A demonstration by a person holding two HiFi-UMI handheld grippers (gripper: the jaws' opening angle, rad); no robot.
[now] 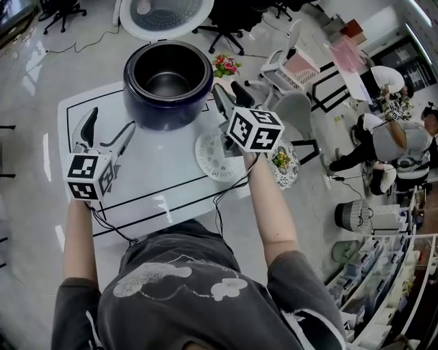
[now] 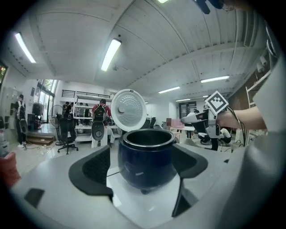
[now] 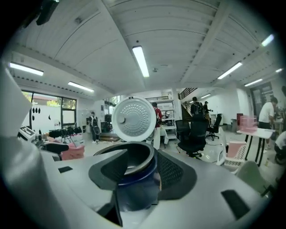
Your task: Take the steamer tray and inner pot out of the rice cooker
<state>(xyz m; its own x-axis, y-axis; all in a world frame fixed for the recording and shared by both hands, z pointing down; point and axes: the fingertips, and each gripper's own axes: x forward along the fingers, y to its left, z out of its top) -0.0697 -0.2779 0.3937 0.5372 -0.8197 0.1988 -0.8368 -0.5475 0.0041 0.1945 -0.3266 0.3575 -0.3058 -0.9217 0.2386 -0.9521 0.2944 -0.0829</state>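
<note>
**Dark blue round rice cooker** (image 1: 168,102): one, at the far end of the white table (image 1: 157,188), with its white perforated lid (image 1: 164,14) swung open.

**Metal inner pot** (image 1: 168,83): one, seated in the cooker.

**White perforated round steamer tray** (image 1: 207,156): one, flat on the table, right of the cooker.

**Grippers**: two.
- Left gripper (image 1: 109,128): held near level, aimed at the cooker, short of it. Its jaws are spread and empty.
- Right gripper (image 1: 230,94): raised by the cooker's right rim. Its jaws are parted and pinch nothing.
</note>
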